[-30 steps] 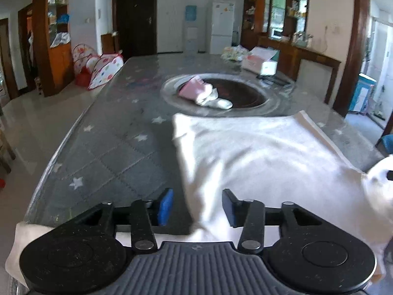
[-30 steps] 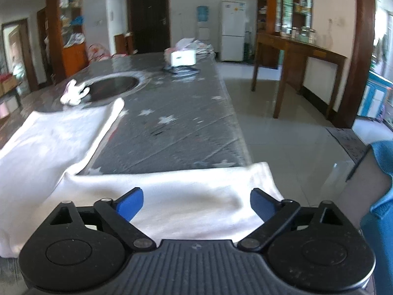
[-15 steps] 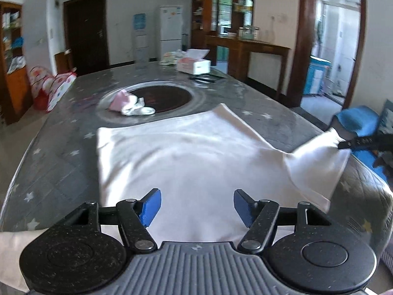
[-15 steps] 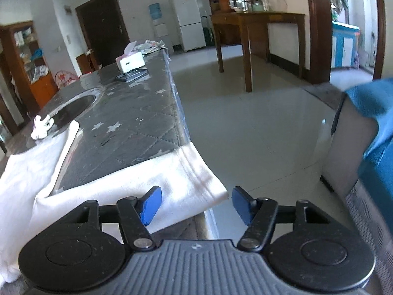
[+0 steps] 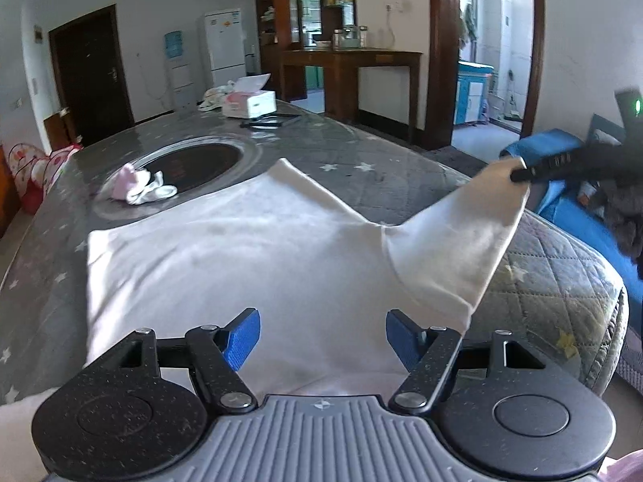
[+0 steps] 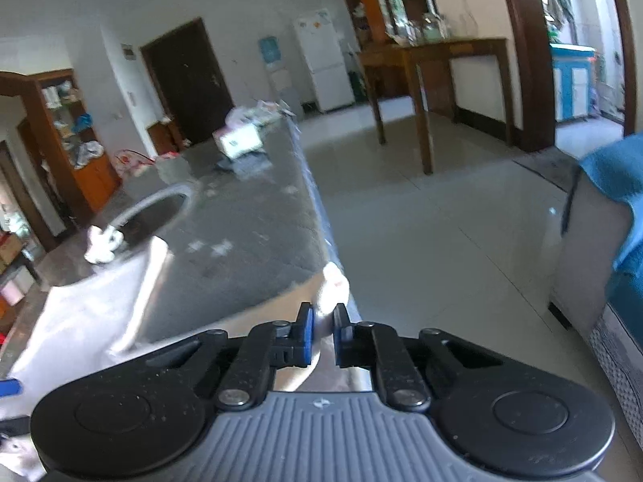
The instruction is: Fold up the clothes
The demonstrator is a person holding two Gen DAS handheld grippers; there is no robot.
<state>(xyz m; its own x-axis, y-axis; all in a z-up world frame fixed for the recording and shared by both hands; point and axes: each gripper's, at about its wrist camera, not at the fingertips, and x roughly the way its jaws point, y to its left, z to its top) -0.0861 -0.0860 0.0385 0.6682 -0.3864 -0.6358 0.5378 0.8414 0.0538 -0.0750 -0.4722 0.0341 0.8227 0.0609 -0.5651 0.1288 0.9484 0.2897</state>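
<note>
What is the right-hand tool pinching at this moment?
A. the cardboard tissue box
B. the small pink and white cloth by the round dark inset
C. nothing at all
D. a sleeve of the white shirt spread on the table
D: the right tool has its blue pads closed on a sleeve of the white shirt, and the left wrist view shows that sleeve lifted off the grey quilted table.
</note>
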